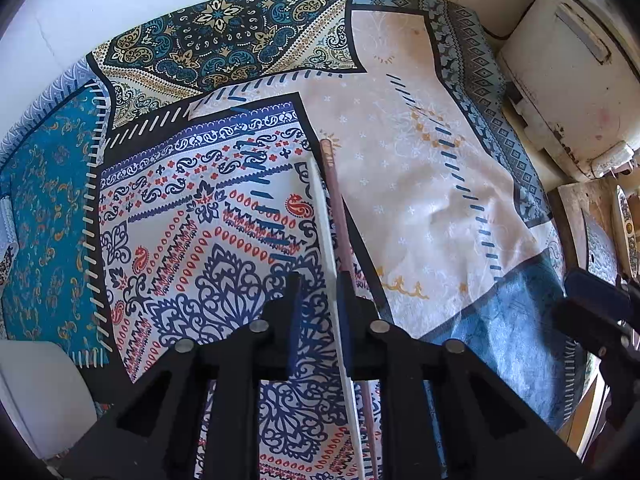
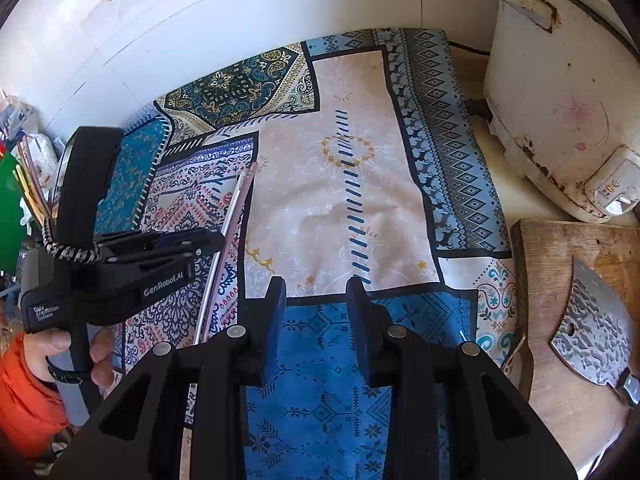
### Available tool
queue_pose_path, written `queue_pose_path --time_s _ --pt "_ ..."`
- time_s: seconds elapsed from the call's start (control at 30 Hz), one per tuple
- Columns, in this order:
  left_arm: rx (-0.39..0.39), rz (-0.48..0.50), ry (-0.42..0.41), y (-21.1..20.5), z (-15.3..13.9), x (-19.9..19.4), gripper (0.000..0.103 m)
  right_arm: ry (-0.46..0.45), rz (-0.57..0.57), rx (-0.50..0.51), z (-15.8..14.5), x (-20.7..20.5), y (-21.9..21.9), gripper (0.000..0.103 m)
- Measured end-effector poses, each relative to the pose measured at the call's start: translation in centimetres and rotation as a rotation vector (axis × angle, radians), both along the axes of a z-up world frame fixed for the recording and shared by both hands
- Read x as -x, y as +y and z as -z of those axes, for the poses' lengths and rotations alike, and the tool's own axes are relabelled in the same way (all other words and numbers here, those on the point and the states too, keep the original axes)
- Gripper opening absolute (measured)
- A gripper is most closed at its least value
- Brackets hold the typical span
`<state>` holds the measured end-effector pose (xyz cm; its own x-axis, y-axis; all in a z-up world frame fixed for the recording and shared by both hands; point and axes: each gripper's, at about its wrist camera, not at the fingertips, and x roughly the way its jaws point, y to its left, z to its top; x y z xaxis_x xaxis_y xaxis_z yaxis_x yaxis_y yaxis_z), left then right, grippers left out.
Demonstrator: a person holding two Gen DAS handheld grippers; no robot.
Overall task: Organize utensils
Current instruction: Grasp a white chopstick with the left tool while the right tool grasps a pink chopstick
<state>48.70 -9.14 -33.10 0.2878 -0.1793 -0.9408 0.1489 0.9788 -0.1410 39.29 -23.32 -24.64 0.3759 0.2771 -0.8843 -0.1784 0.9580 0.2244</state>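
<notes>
In our left wrist view, the left gripper (image 1: 320, 312) points down at the patchwork cloth (image 1: 420, 168). Two chopsticks, a white one (image 1: 326, 236) and a pink one (image 1: 338, 200), lie side by side on the cloth and run between the jaws, close against the right-hand pad (image 1: 345, 320). A gap shows on the other side, so we cannot tell whether they are clamped. The right gripper (image 1: 592, 308) shows at the right edge.

In our right wrist view, the right gripper (image 2: 316, 312) hangs over the blue patch with its jaws apart and nothing between them. To its left a hand (image 2: 60, 356) in an orange sleeve (image 2: 24, 396) holds the left gripper (image 2: 216, 242), its tip at the chopsticks (image 2: 236, 208). More chopsticks (image 2: 30, 192) stand in a holder at the far left. A cleaver (image 2: 592, 328) lies on a wooden board (image 2: 560, 248) beside a rice cooker (image 2: 560, 100).
</notes>
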Motion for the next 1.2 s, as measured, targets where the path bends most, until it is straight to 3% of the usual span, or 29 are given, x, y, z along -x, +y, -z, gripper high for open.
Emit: queue_pose_path --time_s 0.53,0.83,1.1,1.2 --pt "0.037 -0.005 0.020 1.2 0.9 -1.7 0.005 0.028 -0.045 -0.015 1.0 -0.6 2.2 0.028" --pt "0.032 -0.055 -0.071 5.5 -2.2 2.5 0.004 0.079 -0.113 -0.029 3.3 -2.5 7.1 0.028" --pt "0.049 -0.106 -0.130 7.4 -4.6 6.3 0.004 0.062 -0.133 0.083 5.0 -4.4 11.1 0.028" --pt "0.061 -0.118 -0.139 7.7 -5.0 7.1 0.004 0.081 -0.136 0.081 5.5 -5.2 11.8 0.028"
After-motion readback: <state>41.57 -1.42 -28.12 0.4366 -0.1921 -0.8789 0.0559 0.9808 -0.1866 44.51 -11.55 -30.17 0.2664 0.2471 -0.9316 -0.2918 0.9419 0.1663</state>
